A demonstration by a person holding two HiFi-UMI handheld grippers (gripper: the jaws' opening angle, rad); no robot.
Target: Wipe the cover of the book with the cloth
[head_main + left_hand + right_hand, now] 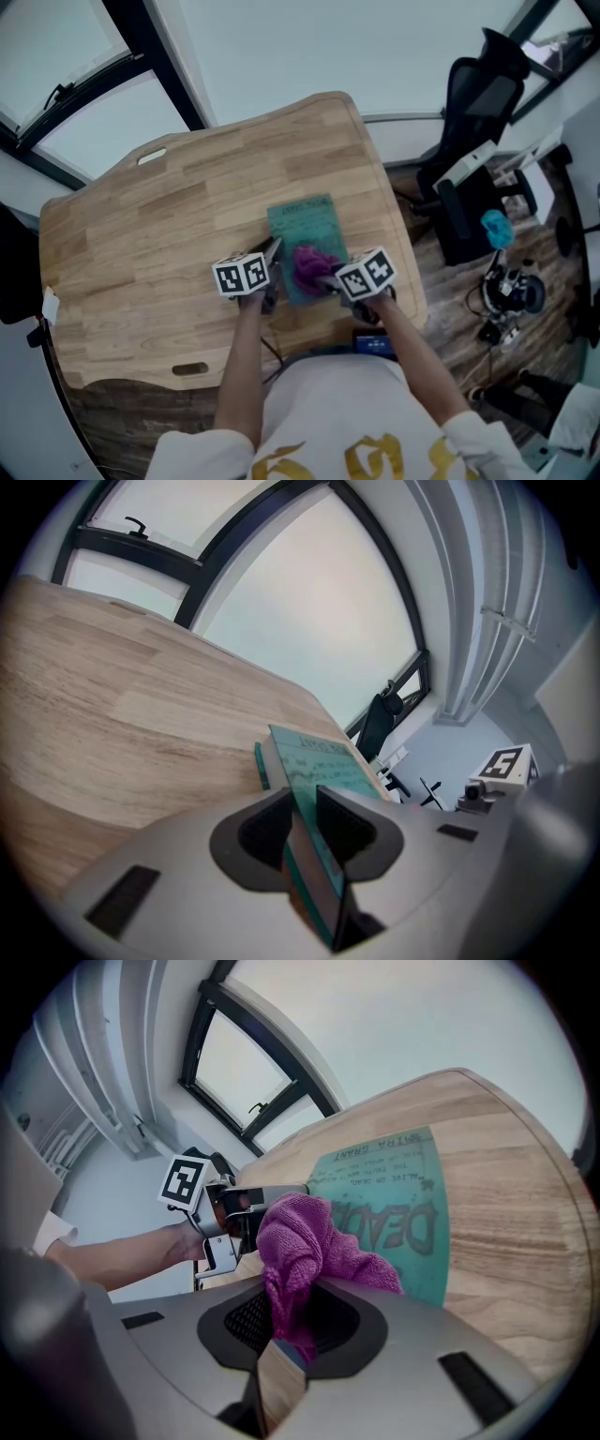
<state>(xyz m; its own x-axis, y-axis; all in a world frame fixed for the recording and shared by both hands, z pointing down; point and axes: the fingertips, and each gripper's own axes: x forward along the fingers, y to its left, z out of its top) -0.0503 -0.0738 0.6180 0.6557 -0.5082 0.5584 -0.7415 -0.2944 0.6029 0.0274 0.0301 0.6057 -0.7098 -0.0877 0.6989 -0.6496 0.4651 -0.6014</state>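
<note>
While left tongs [302, 799] pinch the teal book [305, 225], right tongs [291, 1312] clamped on purple cloth [300, 1241], cloth atop book.

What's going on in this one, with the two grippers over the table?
A person works two handheld grippers over a teal book lying on the wooden table. The left gripper is clamped on the book's near edge, apparently steadying it. The right gripper holds a bunched purple cloth, which rests on the near part of the cover. The wipe looks under way or about to begin.
</note>
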